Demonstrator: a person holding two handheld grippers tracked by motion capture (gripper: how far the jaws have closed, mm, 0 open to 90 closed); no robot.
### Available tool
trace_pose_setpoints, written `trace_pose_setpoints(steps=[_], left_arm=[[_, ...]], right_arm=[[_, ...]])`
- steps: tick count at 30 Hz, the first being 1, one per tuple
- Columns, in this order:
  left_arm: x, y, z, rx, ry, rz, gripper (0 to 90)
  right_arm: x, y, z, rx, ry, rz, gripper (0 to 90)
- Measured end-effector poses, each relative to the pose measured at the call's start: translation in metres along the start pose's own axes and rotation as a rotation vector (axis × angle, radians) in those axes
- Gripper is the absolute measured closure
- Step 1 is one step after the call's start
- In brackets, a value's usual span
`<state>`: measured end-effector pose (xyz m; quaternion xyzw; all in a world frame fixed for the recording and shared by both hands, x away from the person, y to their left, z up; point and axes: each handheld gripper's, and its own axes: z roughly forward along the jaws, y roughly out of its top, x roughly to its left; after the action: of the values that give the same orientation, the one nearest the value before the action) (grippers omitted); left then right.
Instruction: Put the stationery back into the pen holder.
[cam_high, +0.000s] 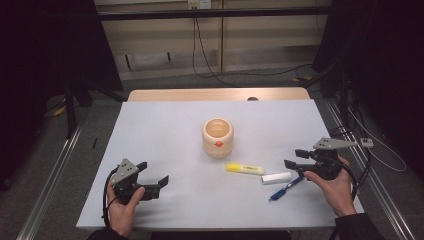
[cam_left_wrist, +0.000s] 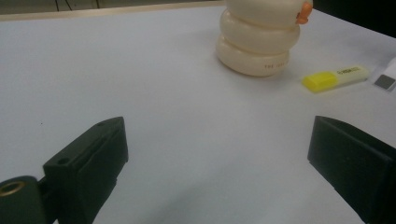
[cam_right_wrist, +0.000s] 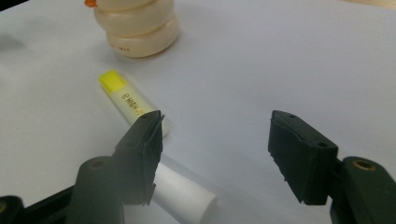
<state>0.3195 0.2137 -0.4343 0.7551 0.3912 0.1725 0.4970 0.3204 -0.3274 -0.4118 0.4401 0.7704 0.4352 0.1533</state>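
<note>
1. Centrally on the white-topped table (cam_high: 175, 130) stands a cream-coloured ribbed round pot (cam_high: 218, 137) with an open top and a small orange knob (cam_high: 218, 144) on its near side.
2. Just in front of the pot and a little to the right lies a yellow highlighter pen (cam_high: 244, 169), flat on the table, its bright yellow cap toward the pot in the right gripper view (cam_right_wrist: 113, 80).
3. Beside the highlighter's right end lies a short white cylinder (cam_high: 276, 178), and just below that a blue pen (cam_high: 285, 189) lies at a slant; the cylinder and the blue pen are close, though whether they touch cannot be told.
4. At the near left of the table the left gripper (cam_high: 152, 176) is held in the person's left hand (cam_high: 123, 202), its jaws spread wide apart with nothing between them; its own view looks across bare table toward the pot (cam_left_wrist: 258, 39).
5. At the near right the right gripper (cam_high: 297, 158) sits in the right hand (cam_high: 336, 185), jaws likewise parted and empty, just right of the white cylinder, which passes behind one jaw in the right gripper view (cam_right_wrist: 187, 196).
</note>
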Motion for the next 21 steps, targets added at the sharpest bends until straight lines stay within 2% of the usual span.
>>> trace_pose_setpoints(steps=[7,10,21], left_arm=[[0.0,0.0,0.001,0.001,0.003,-0.001,5.0],[0.0,0.0,0.001,0.001,0.005,0.0,5.0],[0.0,0.0,0.001,0.005,0.005,0.002,5.0]], right_arm=[[0.016,0.009,0.014,0.028,0.049,-0.058,34.4],[0.025,0.014,0.024,0.058,0.078,-0.1,34.1],[0.05,0.039,0.063,0.15,0.151,-0.203,30.1]])
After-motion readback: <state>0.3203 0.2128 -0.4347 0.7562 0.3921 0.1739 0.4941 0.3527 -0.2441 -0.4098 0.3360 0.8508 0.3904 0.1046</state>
